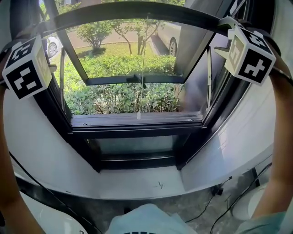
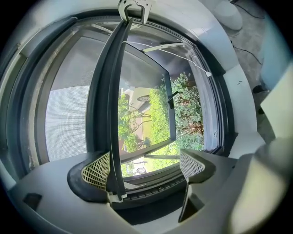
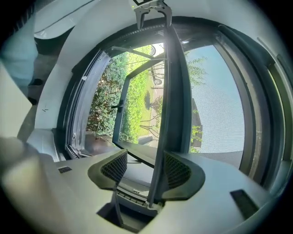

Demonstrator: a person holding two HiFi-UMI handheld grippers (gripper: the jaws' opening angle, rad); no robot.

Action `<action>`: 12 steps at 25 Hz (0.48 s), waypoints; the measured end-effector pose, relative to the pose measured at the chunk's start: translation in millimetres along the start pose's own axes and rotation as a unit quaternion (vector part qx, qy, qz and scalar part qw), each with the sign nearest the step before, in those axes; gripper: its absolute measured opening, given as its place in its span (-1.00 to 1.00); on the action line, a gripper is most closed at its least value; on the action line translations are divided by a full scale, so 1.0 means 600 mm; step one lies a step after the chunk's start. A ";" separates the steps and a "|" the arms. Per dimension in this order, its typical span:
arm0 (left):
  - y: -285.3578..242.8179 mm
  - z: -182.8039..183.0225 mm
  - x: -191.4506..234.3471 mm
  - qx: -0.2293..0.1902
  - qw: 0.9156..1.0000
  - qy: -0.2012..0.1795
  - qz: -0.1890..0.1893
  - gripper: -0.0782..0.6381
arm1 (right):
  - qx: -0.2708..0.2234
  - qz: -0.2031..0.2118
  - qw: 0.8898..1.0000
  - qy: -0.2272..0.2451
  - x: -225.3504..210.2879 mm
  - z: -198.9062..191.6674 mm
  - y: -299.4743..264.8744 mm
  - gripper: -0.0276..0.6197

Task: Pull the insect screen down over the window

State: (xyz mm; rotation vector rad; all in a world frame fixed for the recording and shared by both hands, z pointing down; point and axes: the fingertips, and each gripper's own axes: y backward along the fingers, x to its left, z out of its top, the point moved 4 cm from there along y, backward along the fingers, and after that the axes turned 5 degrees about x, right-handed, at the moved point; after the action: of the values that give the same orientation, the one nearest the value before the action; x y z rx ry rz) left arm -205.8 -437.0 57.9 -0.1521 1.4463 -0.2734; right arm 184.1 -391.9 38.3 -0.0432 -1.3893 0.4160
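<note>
Two loose holds: left claw (image 2: pixel 145 167) and right claw (image 3: pixel 145 169) gape around the screen bar (image 1: pixel 137 9).
Unclamped, it may slip or skew.

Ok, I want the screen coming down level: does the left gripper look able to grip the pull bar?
Probably yes. The pull bar runs between the left gripper's open jaws, lying against one of them, with nothing else in the gap; closing should catch it.

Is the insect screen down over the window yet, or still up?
Mostly up. Its pull bar sits high, mesh shows only beyond it, and the bushes below it are seen unscreened.
</note>
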 end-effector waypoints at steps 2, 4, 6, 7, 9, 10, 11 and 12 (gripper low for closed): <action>-0.006 0.003 -0.020 0.001 1.000 -0.005 -0.013 0.52 | 0.002 0.010 1.000 0.004 0.018 0.002 -0.009 -0.13; -0.014 0.006 -0.041 0.002 1.000 -0.011 -0.022 0.53 | 0.002 0.020 1.000 0.009 0.038 0.006 -0.018 -0.13; -0.024 0.007 -0.062 0.004 0.999 -0.015 -0.030 0.53 | 0.002 0.031 0.999 0.012 0.057 0.010 -0.022 -0.14; -0.029 0.004 -0.074 0.007 0.999 -0.016 -0.036 0.53 | 0.003 0.034 0.999 0.015 0.064 0.012 -0.024 -0.13; -0.034 -0.003 -0.091 0.016 0.999 -0.019 -0.041 0.53 | 0.004 0.033 0.999 0.022 0.071 0.017 -0.026 -0.13; -0.034 -0.004 -0.096 0.018 0.999 -0.021 -0.040 0.53 | 0.004 0.035 0.999 0.023 0.074 0.018 -0.026 -0.13; -0.034 -0.006 -0.102 0.020 0.999 -0.022 -0.040 0.53 | 0.004 0.038 0.999 0.023 0.079 0.019 -0.026 -0.13; -0.034 -0.008 -0.108 0.023 0.999 -0.023 -0.040 0.53 | 0.004 0.040 0.999 0.024 0.084 0.019 -0.026 -0.13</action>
State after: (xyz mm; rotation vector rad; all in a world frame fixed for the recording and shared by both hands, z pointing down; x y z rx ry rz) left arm -218.9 -438.2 124.6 -0.1783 1.3887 -0.3668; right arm 183.3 -393.4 92.3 -0.1023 -1.3410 0.4846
